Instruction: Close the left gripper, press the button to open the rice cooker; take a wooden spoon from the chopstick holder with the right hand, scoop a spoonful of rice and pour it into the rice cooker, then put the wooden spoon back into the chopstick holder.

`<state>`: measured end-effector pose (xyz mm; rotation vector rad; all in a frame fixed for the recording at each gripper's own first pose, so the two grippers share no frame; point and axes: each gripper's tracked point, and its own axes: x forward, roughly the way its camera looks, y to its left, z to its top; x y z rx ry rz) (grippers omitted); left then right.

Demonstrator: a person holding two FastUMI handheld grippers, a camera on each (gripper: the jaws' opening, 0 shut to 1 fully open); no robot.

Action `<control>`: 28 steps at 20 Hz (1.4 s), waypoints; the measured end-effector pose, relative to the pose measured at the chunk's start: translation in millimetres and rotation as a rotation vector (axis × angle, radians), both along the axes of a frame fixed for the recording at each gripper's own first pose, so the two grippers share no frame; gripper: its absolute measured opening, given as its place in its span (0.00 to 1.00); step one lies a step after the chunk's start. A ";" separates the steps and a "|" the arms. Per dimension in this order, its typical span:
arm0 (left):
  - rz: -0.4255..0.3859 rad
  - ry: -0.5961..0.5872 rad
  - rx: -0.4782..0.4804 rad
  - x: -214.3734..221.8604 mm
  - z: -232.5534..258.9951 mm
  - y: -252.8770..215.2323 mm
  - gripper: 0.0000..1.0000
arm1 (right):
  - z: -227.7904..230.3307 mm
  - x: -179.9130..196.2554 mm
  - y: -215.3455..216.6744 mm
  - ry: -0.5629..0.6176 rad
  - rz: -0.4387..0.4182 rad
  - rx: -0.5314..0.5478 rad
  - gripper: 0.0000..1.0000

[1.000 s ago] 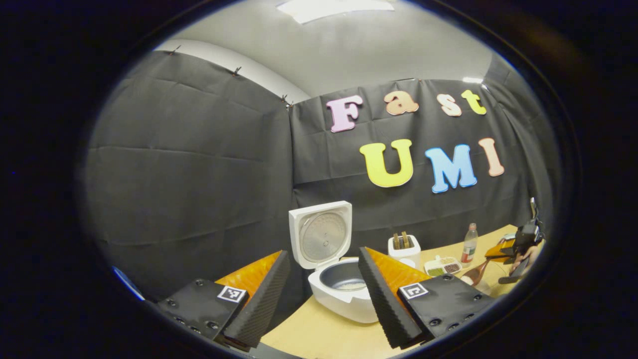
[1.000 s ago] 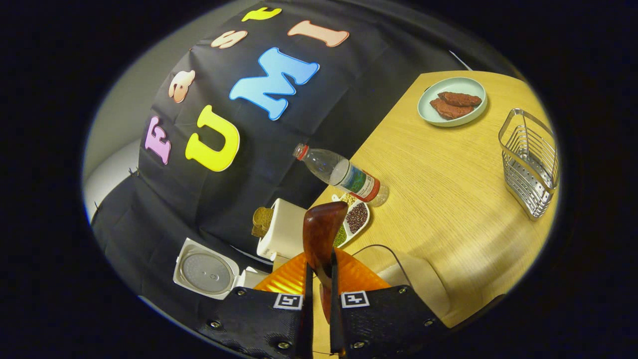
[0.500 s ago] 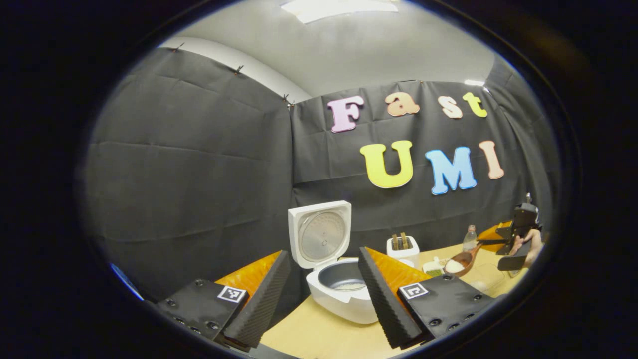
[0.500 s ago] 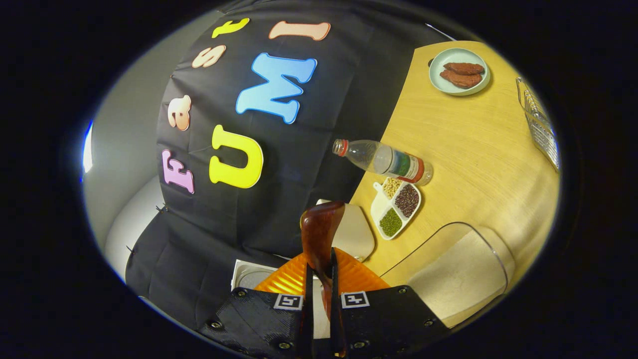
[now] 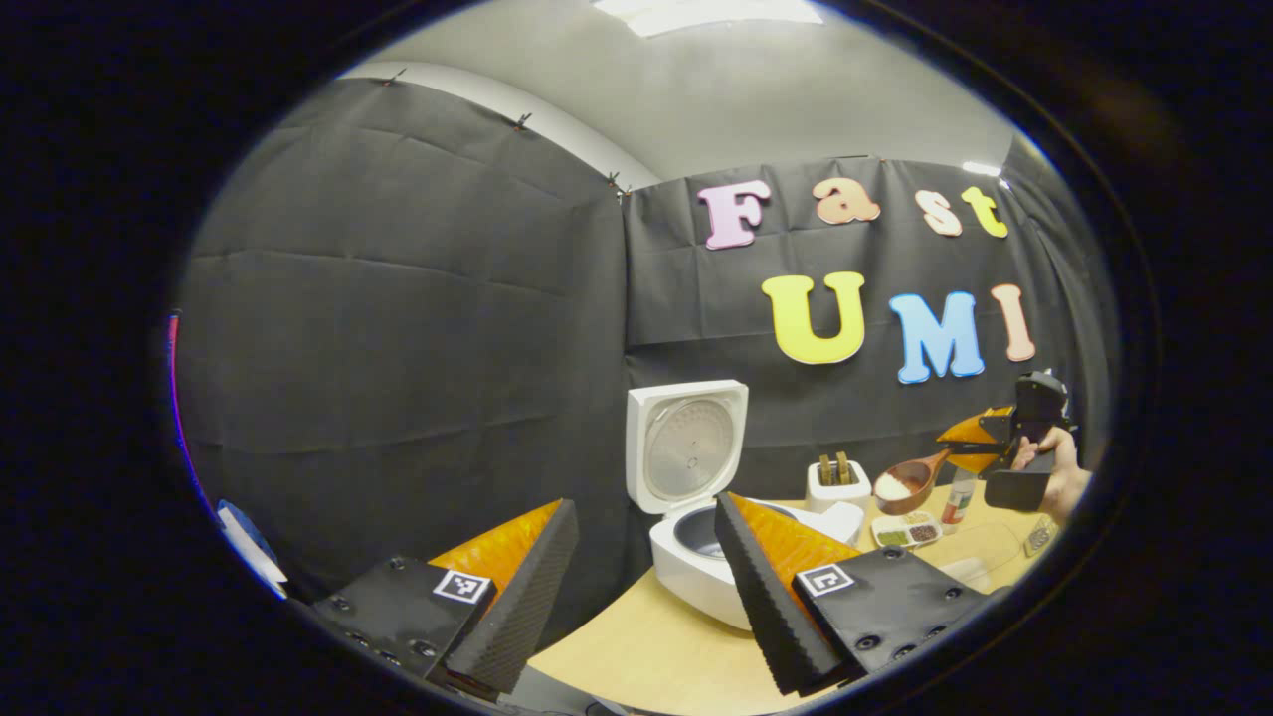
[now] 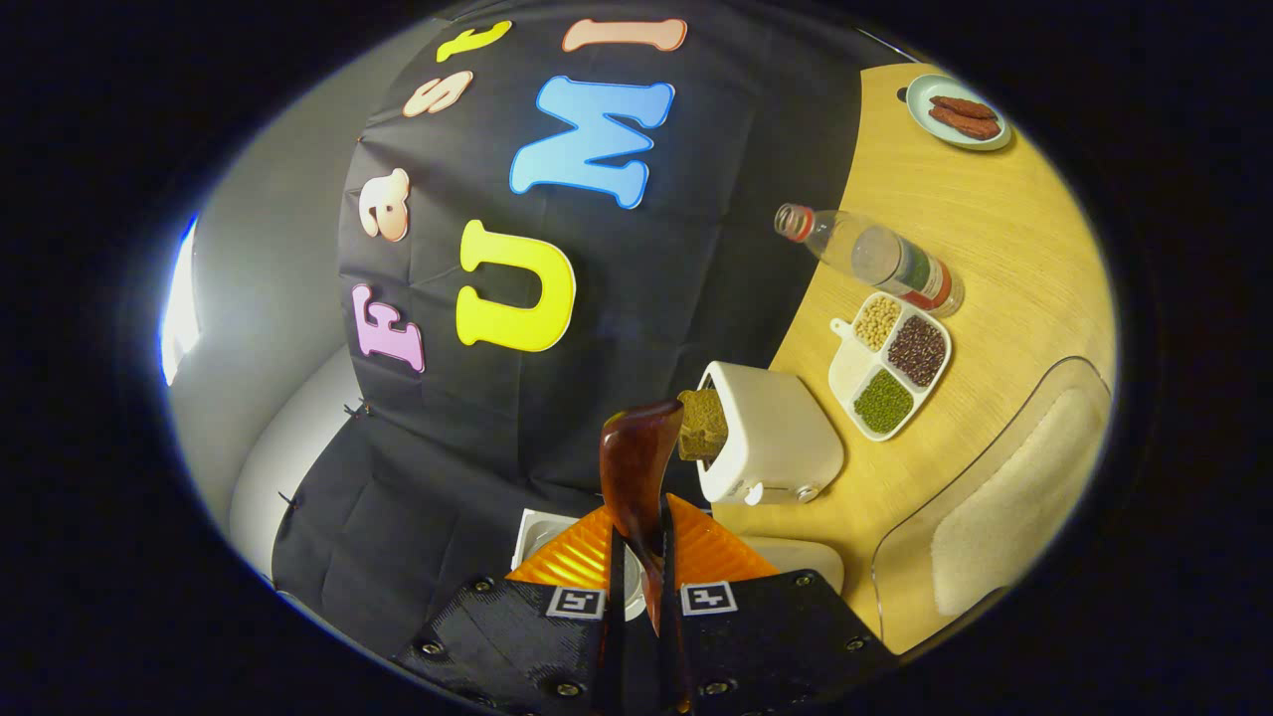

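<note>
Here is the left gripper (image 5: 646, 587), fingers spread wide with nothing between them, held low over the near edge of the wooden table (image 5: 636, 656). Beyond it stands the white rice cooker (image 5: 696, 567), lid (image 5: 686, 446) up and upright, the dark inner pot showing behind the gripper's right finger. Off to the right in the left gripper view, a hand (image 5: 1059, 475) carries the right gripper (image 5: 970, 449) in the air, and the wooden spoon (image 5: 907, 485) sticks out from it toward the cooker, its bowl heaped with white rice (image 5: 892, 487), above the table and just past the toaster (image 5: 838, 483) with its two slices. In the right gripper view, the right gripper (image 6: 636, 557) is clamped tight on the wooden spoon (image 6: 636, 467), both fingers pressing its dark handle, the spoon rising straight ahead. Below and beside it sit the toaster (image 6: 776, 447) with bread poking out, a divided dish of beans (image 6: 890, 360), a plastic bottle (image 6: 875, 259) standing by the wall, and a plate (image 6: 957, 99) with brown pieces at the far end. A clear container of rice (image 6: 1004, 497) lies at the right edge. A corner of the cooker's lid (image 6: 537, 532) peeks out beside the orange finger.
</note>
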<state>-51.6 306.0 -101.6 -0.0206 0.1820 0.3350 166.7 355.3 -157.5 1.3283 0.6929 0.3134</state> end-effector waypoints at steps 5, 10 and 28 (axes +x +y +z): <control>0.052 0.020 0.002 -16.1 -11.4 22.2 0.96 | 7.9 10.6 54.0 -0.035 0.058 -0.002 0.13; 0.098 0.045 -0.001 -32.5 -21.1 38.1 0.96 | 5.4 20.4 108.4 -0.063 0.111 -0.021 0.13; 0.226 0.119 -0.008 -86.9 -49.5 74.4 0.92 | -31.1 -8.6 249.5 -0.476 0.457 -0.661 0.13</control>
